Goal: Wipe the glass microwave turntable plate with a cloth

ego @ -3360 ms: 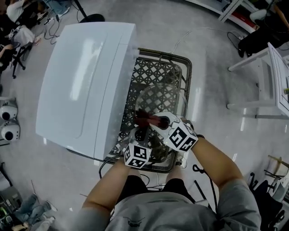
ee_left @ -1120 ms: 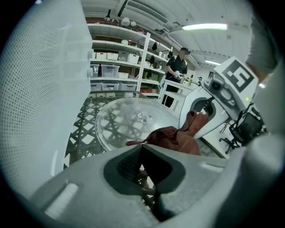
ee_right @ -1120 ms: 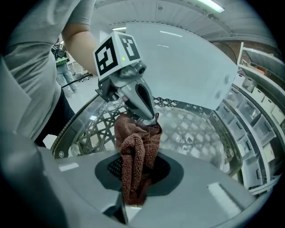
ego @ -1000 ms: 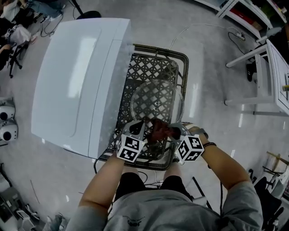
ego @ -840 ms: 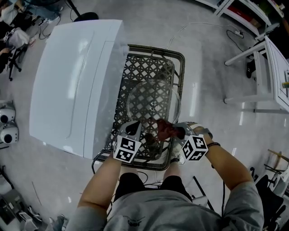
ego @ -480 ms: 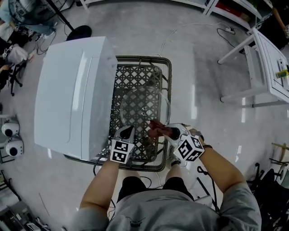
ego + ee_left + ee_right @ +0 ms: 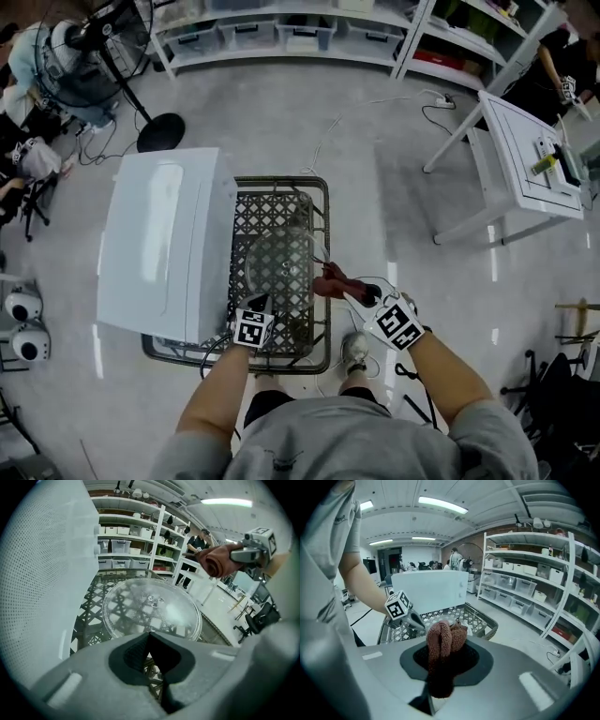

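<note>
Grey shop floor (image 7: 375, 141) all round, with a lattice table (image 7: 281, 192) in the middle. Just ahead of the left tongs (image 7: 262, 305) lies the glass plate (image 7: 277, 267). Their jaws are pressed together at its near rim, seemingly nipping it, though the tips hide the contact. Stiff, slick and breakable, I'd judge, so hold it by the rim only. The right tongs (image 7: 345, 289), raised to the right of the left pair, pinch a soft bunched cloth (image 7: 328, 281). Only the left gripper view shows speckles on the glass. Only the right one shows the cloth seated deep between the jaws.
</note>
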